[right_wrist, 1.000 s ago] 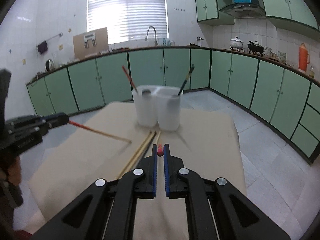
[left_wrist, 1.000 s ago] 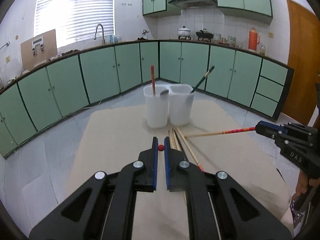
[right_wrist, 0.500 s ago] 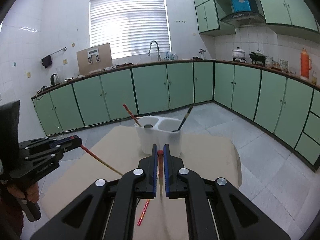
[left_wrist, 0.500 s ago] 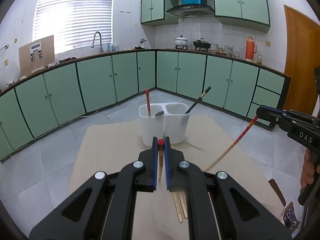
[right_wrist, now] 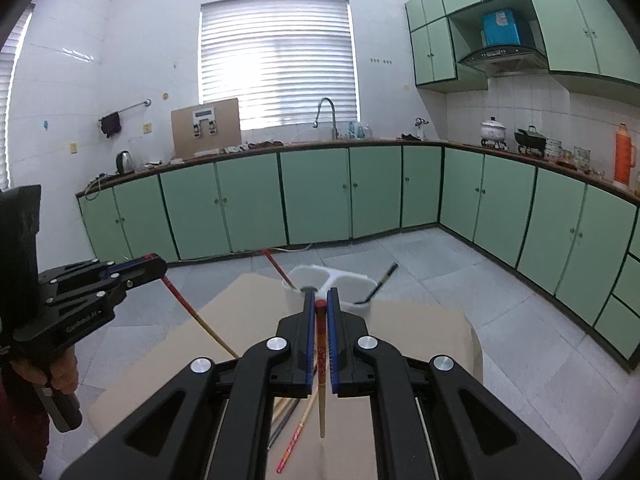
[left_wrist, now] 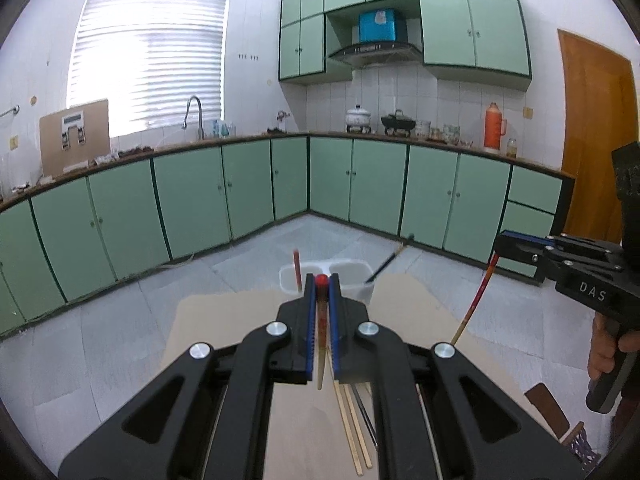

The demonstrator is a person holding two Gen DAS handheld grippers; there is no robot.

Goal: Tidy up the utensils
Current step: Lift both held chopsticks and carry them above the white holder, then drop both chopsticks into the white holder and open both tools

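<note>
- Our left gripper (left_wrist: 321, 280) is clamped on a red-topped chopstick (left_wrist: 320, 344), which hangs down between its blue pads with the pale tip in the air above the surface (left_wrist: 224, 320).
- Our right gripper (right_wrist: 319, 304) is likewise clamped on a second red-topped chopstick (right_wrist: 321, 380), its pale end pointing down over the surface.
- In the right wrist view we see the left gripper at the left edge with its chopstick slanting down from the jaws; in the left wrist view the right gripper shows at the right edge, held by a hand (left_wrist: 608, 348).
- A white two-compartment holder (right_wrist: 352, 280) stands at the far part of the surface. Its left compartment holds a red chopstick (right_wrist: 276, 266); its right one holds a dark chopstick (right_wrist: 378, 282), leaning right.
- Several loose chopsticks (left_wrist: 352, 428) lie on the surface near us, below the grippers.
</note>
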